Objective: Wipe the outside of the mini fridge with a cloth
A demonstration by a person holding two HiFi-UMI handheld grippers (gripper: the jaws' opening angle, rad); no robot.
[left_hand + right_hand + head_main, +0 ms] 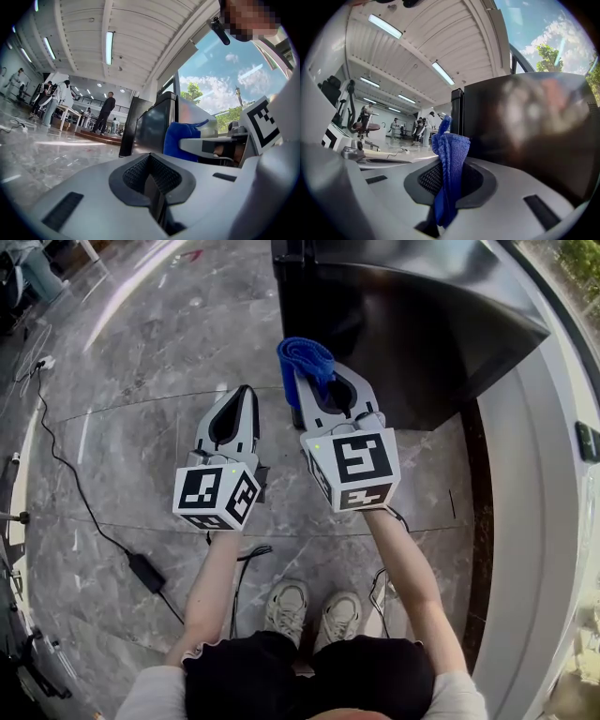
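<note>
Right tool (322, 388) clamped on blue cloth (305, 357) near mini fridge (412, 315); left tool (247, 395) pressed together, empty

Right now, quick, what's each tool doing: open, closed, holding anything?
Left tool: closed, empty.
Right tool: closed on the blue cloth.

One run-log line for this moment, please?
right tongs: shut on blue cloth | left tongs: shut, empty | mini fridge: close ahead

Glossy black mini fridge (412, 306), fuzzy blue woven cloth (307, 360), matt grey plastic grippers, polished grey marble-look floor (141, 409)
</note>
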